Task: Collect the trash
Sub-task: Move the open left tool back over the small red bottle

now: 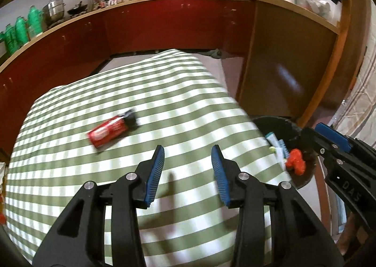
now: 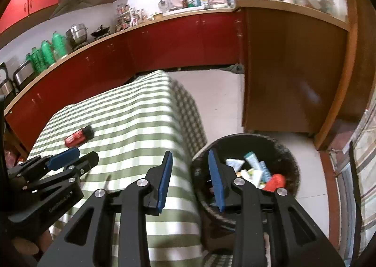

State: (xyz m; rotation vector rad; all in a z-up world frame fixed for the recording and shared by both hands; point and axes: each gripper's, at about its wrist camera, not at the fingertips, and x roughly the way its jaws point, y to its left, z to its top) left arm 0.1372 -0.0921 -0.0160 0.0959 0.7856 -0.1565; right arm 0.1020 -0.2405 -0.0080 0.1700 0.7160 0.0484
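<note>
Table (image 1: 178, 107) mostly bare, bin (image 2: 289, 156) beside right edge. Red can (image 1: 109, 131) lies toward left edge, long axis diagonal, dark end toward far-right corner. Left gripper (image 1: 188, 166), right gripper (image 2: 190, 173): jaws spread, empty.

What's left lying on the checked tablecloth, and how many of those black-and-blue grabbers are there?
Red can on the tablecloth: 1
Grippers, both open and empty: 2, left gripper and right gripper
Total: 3

Red can (image 1: 109, 132) lying sideways (blurred) on table (image 1: 188, 93).
</note>
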